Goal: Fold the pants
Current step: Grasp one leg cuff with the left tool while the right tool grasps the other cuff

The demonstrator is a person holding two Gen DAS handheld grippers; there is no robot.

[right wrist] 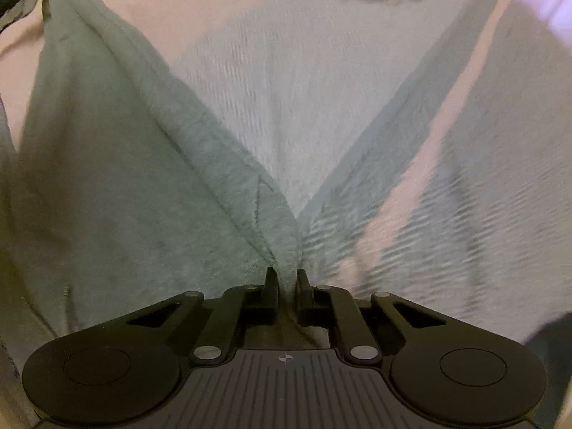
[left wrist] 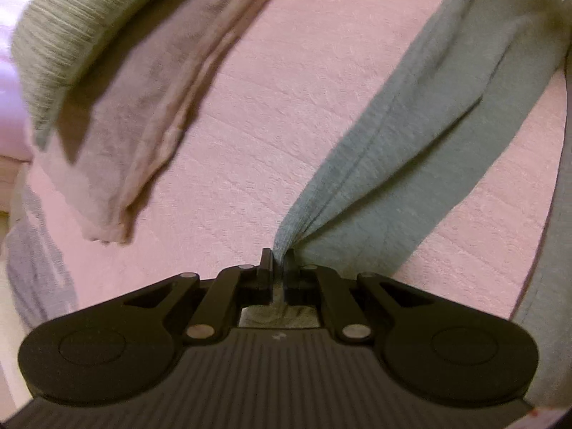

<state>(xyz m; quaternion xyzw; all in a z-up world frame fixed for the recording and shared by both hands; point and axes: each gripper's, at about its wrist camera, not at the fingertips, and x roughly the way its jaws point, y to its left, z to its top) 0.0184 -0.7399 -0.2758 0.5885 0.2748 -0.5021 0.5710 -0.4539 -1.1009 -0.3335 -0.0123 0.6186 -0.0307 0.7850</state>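
The green pants (left wrist: 411, 132) stretch as a long band from the upper right down to my left gripper (left wrist: 279, 255), which is shut on a bunched edge of the fabric above the pink surface (left wrist: 271, 114). In the right wrist view the same green pants (right wrist: 118, 178) hang in broad folds, lifted, with the cloth pinched between the fingers of my right gripper (right wrist: 287, 275), which is shut on it. A paler, ribbed part of the fabric (right wrist: 293, 100) spreads behind the pinch. Both views are blurred by motion.
A folded beige and tan garment (left wrist: 143, 114) lies at the left on the pink surface, with a green striped piece (left wrist: 71, 18) on top of it. Grey cloth (left wrist: 32, 250) sits at the far left edge. Pink surface (right wrist: 422, 171) shows through at the right.
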